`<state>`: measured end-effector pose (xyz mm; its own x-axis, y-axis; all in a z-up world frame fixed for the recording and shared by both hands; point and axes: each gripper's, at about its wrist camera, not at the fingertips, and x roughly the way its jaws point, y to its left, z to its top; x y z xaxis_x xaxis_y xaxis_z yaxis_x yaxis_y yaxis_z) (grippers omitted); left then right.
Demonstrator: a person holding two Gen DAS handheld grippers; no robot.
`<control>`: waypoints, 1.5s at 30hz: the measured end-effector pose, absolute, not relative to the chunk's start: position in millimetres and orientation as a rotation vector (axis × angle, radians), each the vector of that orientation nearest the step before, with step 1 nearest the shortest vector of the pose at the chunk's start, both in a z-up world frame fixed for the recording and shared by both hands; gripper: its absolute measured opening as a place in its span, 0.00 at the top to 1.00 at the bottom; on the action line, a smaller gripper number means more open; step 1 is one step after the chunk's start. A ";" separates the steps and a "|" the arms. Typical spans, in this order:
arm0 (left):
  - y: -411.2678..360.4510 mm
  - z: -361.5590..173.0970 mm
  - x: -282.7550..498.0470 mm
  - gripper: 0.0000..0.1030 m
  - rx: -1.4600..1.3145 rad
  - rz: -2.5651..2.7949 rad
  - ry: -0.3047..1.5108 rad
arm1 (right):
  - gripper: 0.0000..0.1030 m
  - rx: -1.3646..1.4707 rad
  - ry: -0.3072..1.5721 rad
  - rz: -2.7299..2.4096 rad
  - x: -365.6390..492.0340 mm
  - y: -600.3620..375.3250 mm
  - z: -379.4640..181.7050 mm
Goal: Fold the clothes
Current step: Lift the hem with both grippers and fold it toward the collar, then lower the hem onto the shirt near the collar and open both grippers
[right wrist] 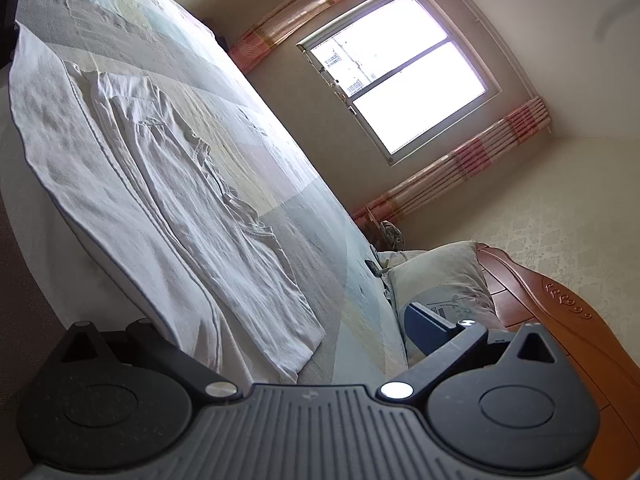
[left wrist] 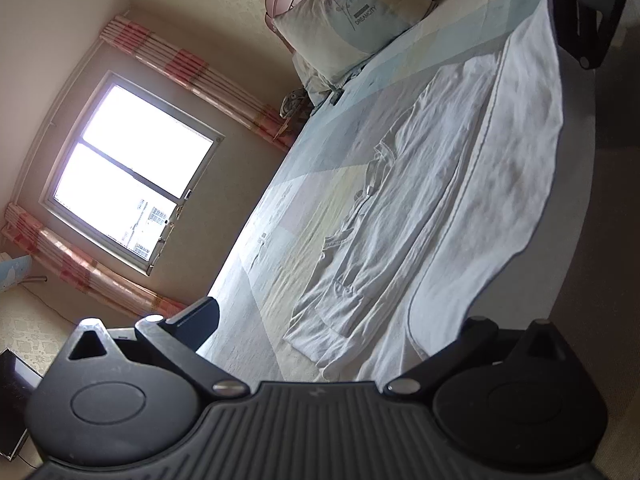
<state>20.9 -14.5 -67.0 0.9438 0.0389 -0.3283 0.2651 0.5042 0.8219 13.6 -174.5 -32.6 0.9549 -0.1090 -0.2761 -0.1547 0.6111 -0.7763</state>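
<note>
A white shirt [left wrist: 404, 216] [right wrist: 192, 200] lies spread flat on the pastel patchwork bed sheet [left wrist: 304, 160] [right wrist: 256, 120]. One long flap of it [left wrist: 520, 168] [right wrist: 52, 128], edged by a dark line, runs along the near side of the bed between the two grippers. My left gripper [left wrist: 340, 316] is at one end of the flap with its jaws spread wide. Cloth covers its right finger, while its left finger [left wrist: 196, 320] is bare. My right gripper [right wrist: 280, 316] stands the same way at the other end, only its right finger [right wrist: 424, 328] showing. Each gripper's body appears in the other view [left wrist: 580, 20] [right wrist: 8, 20].
A pillow [left wrist: 348, 20] [right wrist: 440, 280] leans on the wooden headboard [right wrist: 560, 300] at the head of the bed. A bright window [left wrist: 128, 168] [right wrist: 400, 72] with striped pink curtains faces the far side. A dark screen [left wrist: 16, 392] stands by the wall. Brown floor borders the near bed edge.
</note>
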 end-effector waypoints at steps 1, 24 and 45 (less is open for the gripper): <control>-13.9 -66.6 26.6 0.00 1.040 -0.141 0.325 | 0.00 -0.914 0.314 0.026 17.8 -175.0 -32.3; -6.7 -71.7 155.8 0.00 1.007 -0.146 0.364 | 0.00 -0.873 0.350 -0.005 148.9 -185.2 -45.1; 19.0 -88.4 172.0 0.01 0.866 -0.205 0.526 | 0.00 -0.770 0.510 0.054 171.0 -197.6 -69.0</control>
<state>172.0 19.0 -88.4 0.8544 0.0381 -0.5183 0.3783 0.6380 0.6706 171.0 -197.6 -69.0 0.8776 -0.1361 -0.4597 -0.2296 0.7225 -0.6522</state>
